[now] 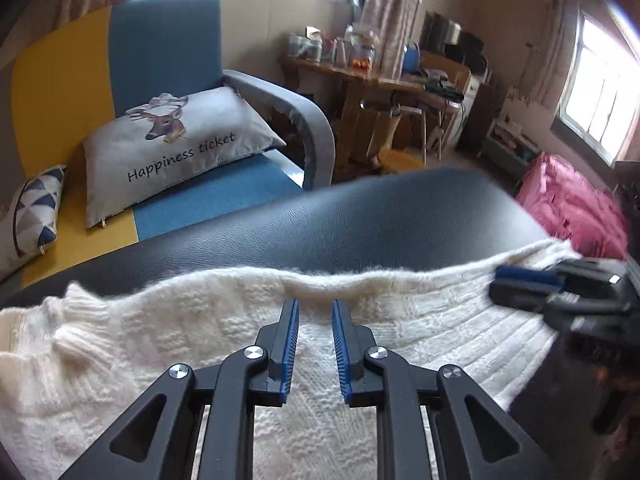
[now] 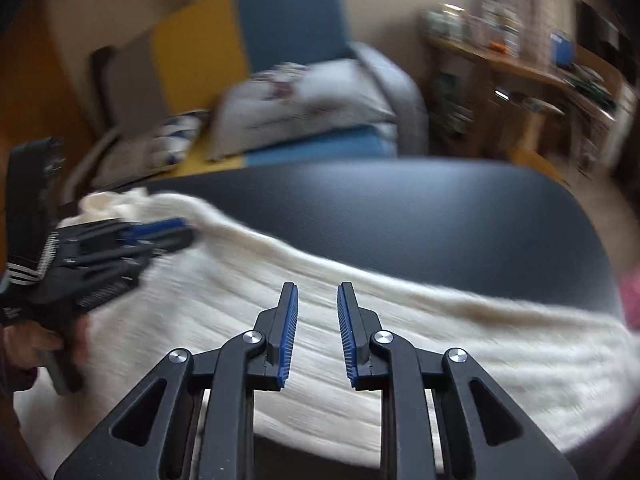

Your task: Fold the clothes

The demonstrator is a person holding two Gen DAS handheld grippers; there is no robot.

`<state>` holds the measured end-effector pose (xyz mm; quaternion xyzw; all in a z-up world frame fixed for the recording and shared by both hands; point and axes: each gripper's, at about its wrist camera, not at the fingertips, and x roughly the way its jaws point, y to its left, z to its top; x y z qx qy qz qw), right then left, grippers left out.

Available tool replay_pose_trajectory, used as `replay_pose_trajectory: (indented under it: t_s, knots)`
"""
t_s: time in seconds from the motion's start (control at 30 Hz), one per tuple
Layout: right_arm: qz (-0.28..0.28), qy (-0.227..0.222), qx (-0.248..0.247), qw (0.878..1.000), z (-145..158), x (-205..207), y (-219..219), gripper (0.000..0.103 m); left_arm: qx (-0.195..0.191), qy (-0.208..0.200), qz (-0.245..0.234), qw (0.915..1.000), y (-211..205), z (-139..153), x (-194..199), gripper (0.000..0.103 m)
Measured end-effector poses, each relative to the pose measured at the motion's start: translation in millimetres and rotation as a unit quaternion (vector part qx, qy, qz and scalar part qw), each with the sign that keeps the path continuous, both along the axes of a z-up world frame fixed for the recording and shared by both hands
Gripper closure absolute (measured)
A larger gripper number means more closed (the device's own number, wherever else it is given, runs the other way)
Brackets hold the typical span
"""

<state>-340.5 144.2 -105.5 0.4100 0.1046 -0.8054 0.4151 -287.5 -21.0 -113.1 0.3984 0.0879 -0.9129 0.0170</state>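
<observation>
A cream knitted sweater (image 1: 208,332) lies spread across a dark leather surface (image 1: 360,220). My left gripper (image 1: 314,304) hovers over the sweater's middle, open with nothing between its blue pads. The right gripper (image 1: 516,280) shows at the right edge of the left wrist view, above the sweater's ribbed end. In the right wrist view my right gripper (image 2: 317,288) is open over the sweater (image 2: 360,340), empty. The left gripper (image 2: 168,230) appears at the left, held by a hand (image 2: 36,340), over the sweater's far end. That view is motion-blurred.
Behind the leather surface (image 2: 440,216) stands a blue and yellow sofa (image 1: 164,40) with a deer cushion (image 1: 176,148) and a triangle-patterned cushion (image 1: 36,212). A cluttered wooden desk (image 1: 380,80) is at the back. A pink quilt (image 1: 572,204) lies at the right.
</observation>
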Motion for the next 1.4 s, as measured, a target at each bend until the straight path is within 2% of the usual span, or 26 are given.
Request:
replay_pose_trajectory:
  t_s: [0.1,0.23,0.27,0.47,0.57,0.67,0.8,0.87,0.97,1.03,1.1,1.17,1.3,1.4]
  knots:
    - [0.042,0.012,0.007,0.999,0.9,8.3,-40.1,0.082,-0.022,-0.005,0.019,0.9996,-7.8,1.8,-1.0,0.086]
    - [0.06,0.012,0.057,0.997,-14.8,7.2,-78.1,0.082,-0.023,-0.028,0.032,0.9988,-17.5,-7.5,-2.5,0.086]
    - [0.055,0.008,0.078,0.995,-23.8,4.4,-81.6,0.082,-0.023,-0.03,0.031,0.9988,-18.0,-8.9,-1.8,0.086]
    - [0.018,-0.01,0.055,0.998,-22.7,-4.1,-65.4,0.082,-0.021,-0.032,0.029,0.9988,-21.0,-14.4,3.4,0.086]
    - [0.012,0.003,0.033,0.999,-4.4,-2.1,-37.8,0.082,-0.005,-0.006,0.018,0.9998,-19.8,-2.9,6.0,0.086]
    - [-0.025,0.014,0.028,0.999,10.5,-7.7,2.8,0.081,-0.007,0.005,0.003,1.0,-8.2,8.0,0.2,0.086]
    - [-0.121,0.037,0.057,0.99,17.3,-34.0,80.1,0.079,-0.033,-0.028,-0.008,0.999,8.0,-1.4,-15.7,0.086]
    - [-0.184,0.022,0.073,0.98,8.0,-56.9,122.0,0.079,-0.041,-0.051,-0.008,0.9978,10.4,-13.8,-21.8,0.086]
    - [-0.263,-0.022,0.096,0.96,-17.4,-86.1,174.1,0.08,-0.055,-0.04,-0.011,0.9976,14.1,-18.7,-18.9,0.085]
    - [-0.269,-0.031,0.064,0.96,-23.9,-88.7,194.3,0.082,-0.053,-0.041,-0.011,0.9977,14.2,-17.0,-18.2,0.085]
    - [-0.267,-0.028,0.065,0.961,-20.4,-85.4,193.8,0.081,-0.037,-0.038,-0.002,0.9986,10.4,-10.5,-13.4,0.085]
    - [-0.245,-0.01,0.067,0.967,-11.5,-73.9,181.5,0.08,-0.024,-0.023,0.008,0.9994,6.1,0.0,-2.8,0.085]
    - [-0.14,0.017,0.045,0.989,8.0,-29.1,133.1,0.079,-0.005,0.004,0.006,1.0,0.1,16.7,36.5,0.085]
    - [-0.058,0.023,0.045,0.997,9.8,3.3,95.3,0.079,-0.001,0.001,-0.001,1.0,1.5,16.8,60.7,0.085]
